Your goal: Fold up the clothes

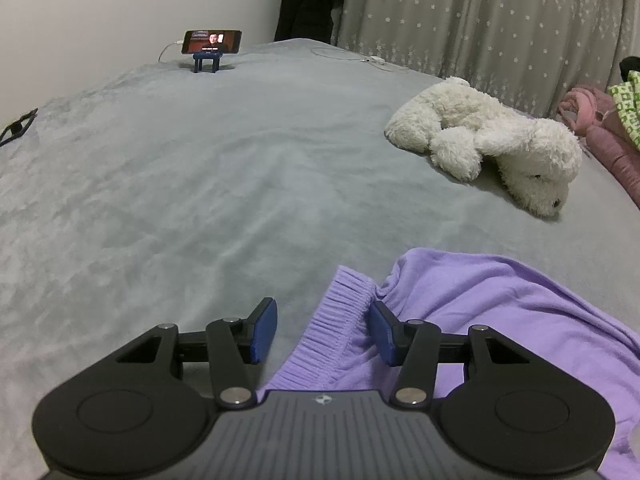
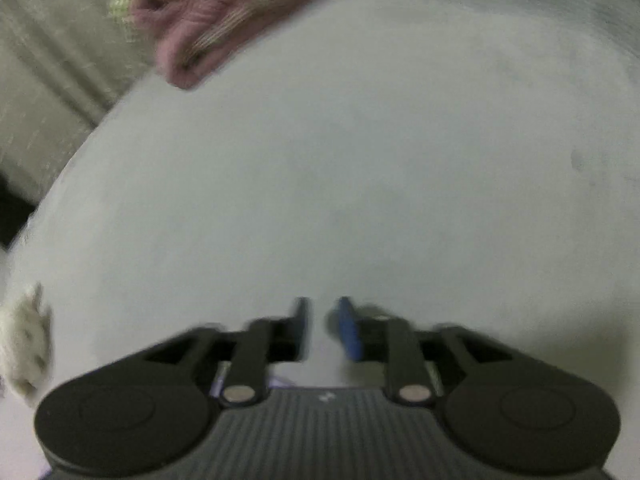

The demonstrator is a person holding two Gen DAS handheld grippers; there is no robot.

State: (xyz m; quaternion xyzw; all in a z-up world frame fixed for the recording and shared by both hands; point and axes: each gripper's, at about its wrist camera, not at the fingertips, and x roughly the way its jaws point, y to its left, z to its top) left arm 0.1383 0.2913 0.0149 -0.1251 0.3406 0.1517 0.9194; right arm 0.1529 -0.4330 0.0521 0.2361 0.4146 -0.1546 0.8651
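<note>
A lilac garment (image 1: pixel 480 312) lies crumpled on the grey bed (image 1: pixel 200 200) at the lower right of the left wrist view. Its ribbed cuff (image 1: pixel 340 332) lies between the blue pads of my left gripper (image 1: pixel 322 330), which is open with the jaws wide apart over it. My right gripper (image 2: pixel 322 330) hovers over bare grey bedding (image 2: pixel 340 160); the view is blurred, the jaws stand a narrow gap apart and hold nothing. A sliver of lilac cloth (image 2: pixel 218 384) shows under its body.
A white plush dog (image 1: pixel 488 140) lies at the right of the bed. A phone on a blue stand (image 1: pixel 211 44) plays at the far edge, with cables nearby. Pink clothes (image 1: pixel 612 140) and a green-patterned piece (image 1: pixel 628 108) are piled at far right; the pink pile also shows in the right wrist view (image 2: pixel 224 20).
</note>
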